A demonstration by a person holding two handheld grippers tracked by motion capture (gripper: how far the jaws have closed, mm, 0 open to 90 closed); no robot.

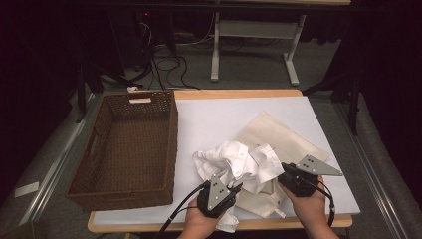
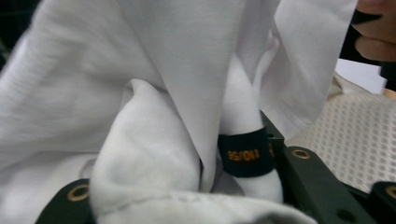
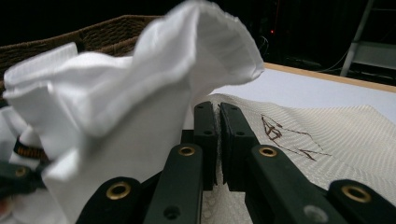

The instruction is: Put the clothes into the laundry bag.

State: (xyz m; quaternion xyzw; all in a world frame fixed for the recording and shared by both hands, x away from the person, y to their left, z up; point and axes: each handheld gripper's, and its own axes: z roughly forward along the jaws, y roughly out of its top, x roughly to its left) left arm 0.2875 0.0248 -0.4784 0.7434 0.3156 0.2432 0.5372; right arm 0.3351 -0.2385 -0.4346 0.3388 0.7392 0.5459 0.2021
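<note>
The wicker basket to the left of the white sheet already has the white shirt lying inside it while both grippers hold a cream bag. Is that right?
Not quite: the high view shows the wicker basket empty. The white shirt lies crumpled on the cream bag, outside it.

A table with a light wooden edge is carrying a white sheet that is covering most of its top. A brown woven basket is standing on the left part of the table, its right wall overlapping the sheet's left edge. A cream cloth bag is lying flat on the sheet toward the right. A crumpled white garment is resting partly on the sheet and partly on the bag's near-left portion.
</note>
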